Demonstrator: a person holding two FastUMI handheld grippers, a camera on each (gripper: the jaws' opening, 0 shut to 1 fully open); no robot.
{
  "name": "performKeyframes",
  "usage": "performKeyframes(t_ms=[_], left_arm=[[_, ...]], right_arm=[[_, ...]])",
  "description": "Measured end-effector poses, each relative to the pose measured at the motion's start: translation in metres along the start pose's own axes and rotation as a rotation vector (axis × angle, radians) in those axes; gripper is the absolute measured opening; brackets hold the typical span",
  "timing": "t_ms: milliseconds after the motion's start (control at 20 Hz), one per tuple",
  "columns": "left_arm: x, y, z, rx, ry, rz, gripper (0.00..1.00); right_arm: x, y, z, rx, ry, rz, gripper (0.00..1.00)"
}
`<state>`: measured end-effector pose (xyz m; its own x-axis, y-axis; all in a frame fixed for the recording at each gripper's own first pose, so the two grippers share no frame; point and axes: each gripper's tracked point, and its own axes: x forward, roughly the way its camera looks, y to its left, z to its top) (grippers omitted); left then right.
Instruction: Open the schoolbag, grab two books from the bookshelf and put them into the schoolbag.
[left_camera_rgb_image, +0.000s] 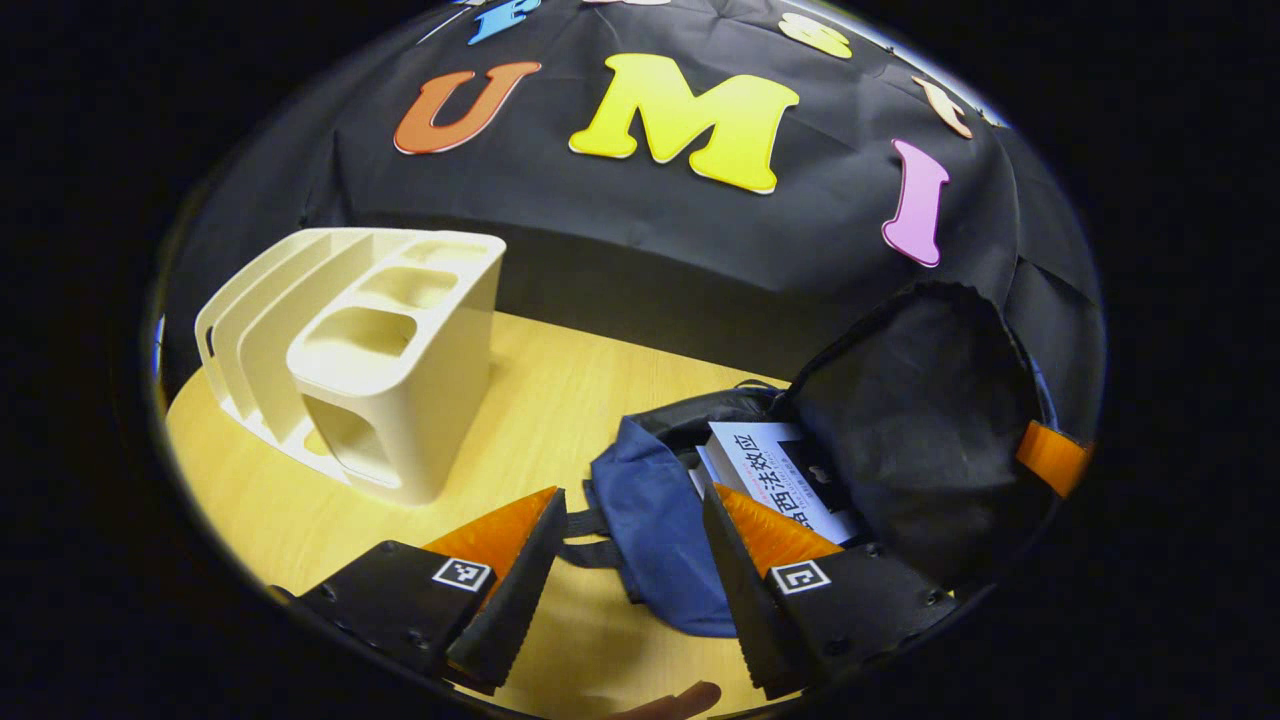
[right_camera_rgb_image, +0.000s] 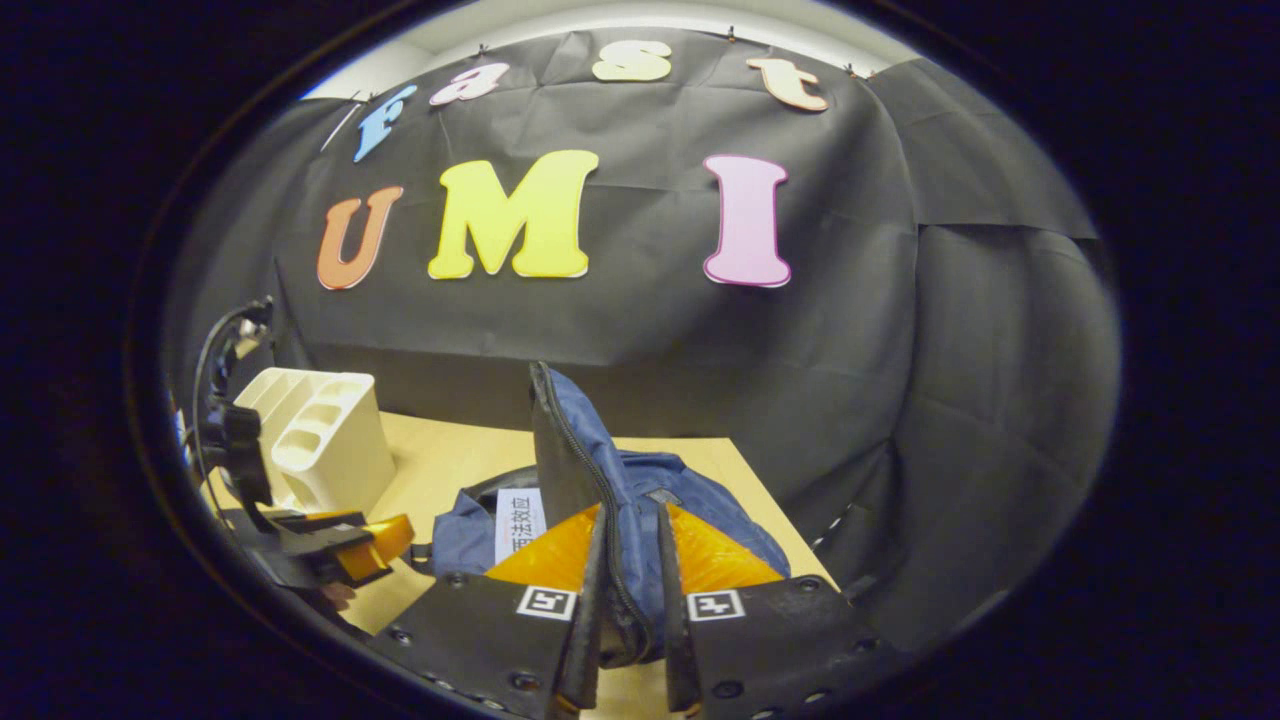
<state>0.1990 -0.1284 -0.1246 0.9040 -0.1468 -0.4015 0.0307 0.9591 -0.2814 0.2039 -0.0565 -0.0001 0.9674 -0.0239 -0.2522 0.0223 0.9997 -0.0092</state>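
The blue schoolbag (left_camera_rgb_image: 655, 535) lies open on the wooden table. A white-covered book (left_camera_rgb_image: 770, 468) sits inside its mouth, with another book's edge beside it. My left gripper (left_camera_rgb_image: 630, 525) hovers open just in front of the bag's opening, nothing between its fingers. The bag's flap (right_camera_rgb_image: 572, 450) stands upright, and my right gripper (right_camera_rgb_image: 630, 565) is shut on it. In the left gripper view the flap's dark lining (left_camera_rgb_image: 920, 440) rises on the right. The book (right_camera_rgb_image: 520, 522) and my left gripper (right_camera_rgb_image: 375, 548) also show in the right gripper view.
A cream bookshelf (left_camera_rgb_image: 370, 350) with upright dividers and front pockets stands at the table's left; its slots look empty. Bare tabletop (left_camera_rgb_image: 560, 400) lies between the shelf and the bag. The table's right edge (right_camera_rgb_image: 780, 510) is close to the bag. A fingertip (left_camera_rgb_image: 690, 698) shows at the bottom.
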Motion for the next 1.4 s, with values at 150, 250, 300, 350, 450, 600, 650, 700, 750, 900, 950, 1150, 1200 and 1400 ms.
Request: performKeyframes(t_ms=[150,250,300,350,450,600,650,700,750,900,950,1150,1200,1400], left_arm=[[-0.032,0.025,0.015,0.055,-0.058,0.039,0.86],[-0.055,0.041,0.021,0.089,-0.093,0.061,0.86],[-0.063,0.048,0.022,0.096,-0.11,0.071,0.86],[-0.072,0.055,0.022,0.101,-0.132,0.079,0.86],[-0.092,0.064,0.02,0.116,-0.161,0.091,0.86],[-0.12,0.083,0.023,0.153,-0.199,0.133,0.86],[-0.129,0.087,0.024,0.161,-0.207,0.14,0.86],[-0.137,0.09,0.024,0.169,-0.214,0.141,0.86],[-0.145,0.092,0.024,0.177,-0.224,0.142,0.86],[-0.174,0.096,0.029,0.188,-0.253,0.14,0.86],[-0.185,0.1,0.029,0.188,-0.266,0.144,0.86],[-0.232,0.103,0.031,0.191,-0.313,0.127,0.85],[-0.244,0.104,0.03,0.2,-0.325,0.124,0.85],[-0.277,0.12,0.032,0.242,-0.353,0.173,0.86]], right_arm=[[-0.005,0.0,-0.013,-0.001,0.021,-0.03,0.4],[-0.011,0.002,-0.02,-0.001,0.03,-0.055,0.61],[-0.015,0.004,-0.022,0.001,0.033,-0.058,0.59],[-0.019,0.009,-0.024,0.005,0.033,-0.051,0.6],[-0.029,0.016,-0.029,0.016,0.034,-0.039,0.65],[-0.046,0.022,-0.035,0.014,0.027,-0.033,0.69],[-0.053,0.024,-0.037,0.016,0.021,-0.031,0.69],[-0.061,0.024,-0.036,0.021,0.012,-0.028,0.7],[-0.069,0.025,-0.038,0.032,0.008,-0.021,0.71],[-0.101,0.025,-0.032,0.042,-0.04,-0.001,0.76],[-0.113,0.02,-0.03,0.032,-0.064,-0.007,0.78],[-0.168,0.012,-0.019,0.041,-0.153,0.011,0.87],[-0.179,0.009,-0.018,0.045,-0.169,0.009,0.91],[-0.217,-0.004,-0.021,0.053,-0.217,-0.016,0.96]])
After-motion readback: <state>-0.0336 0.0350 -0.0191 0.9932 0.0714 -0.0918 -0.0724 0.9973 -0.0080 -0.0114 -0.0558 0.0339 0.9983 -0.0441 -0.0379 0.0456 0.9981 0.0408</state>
